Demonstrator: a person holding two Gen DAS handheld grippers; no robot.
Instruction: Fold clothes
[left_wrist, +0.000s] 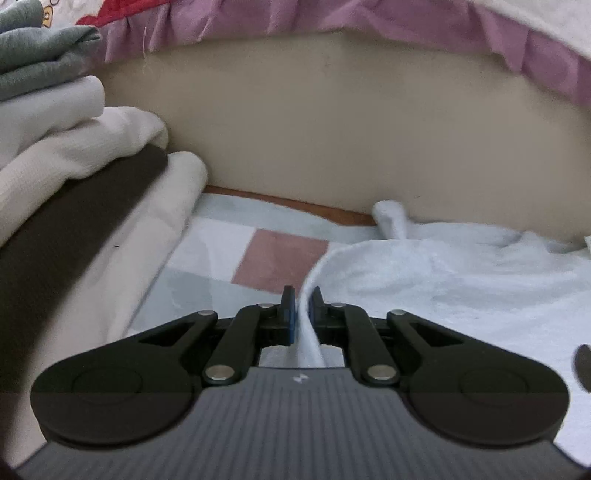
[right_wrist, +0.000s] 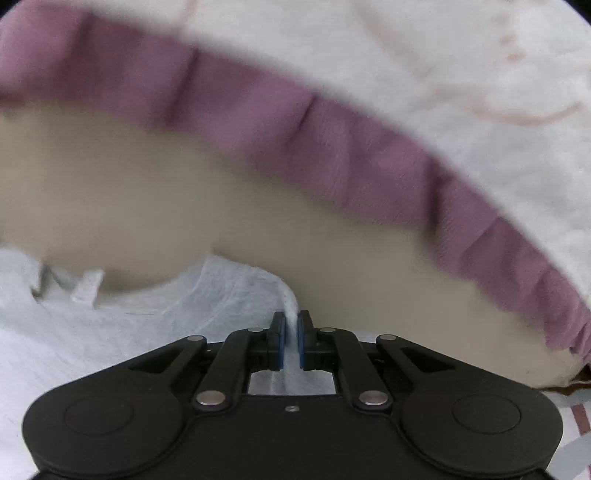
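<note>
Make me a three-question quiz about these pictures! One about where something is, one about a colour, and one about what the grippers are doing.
1. Where is the pile of folded clothes in the left wrist view?
A. On the left side
B. On the right side
C. Under the gripper

2. What colour is the frill hanging along the top?
A. Green
B. Purple
C. Yellow

3. What is the left gripper doing?
A. Standing wide open over the patchwork sheet
B. Pinching the pale blue garment
C. Holding a dark sock

Answers:
1. A, the pile fills the left edge of that view.
2. B, the pleated strip is purple in both views.
3. B, a fold of pale blue cloth sits between its nearly shut pads; the right gripper pinches the same pale cloth too.
</note>
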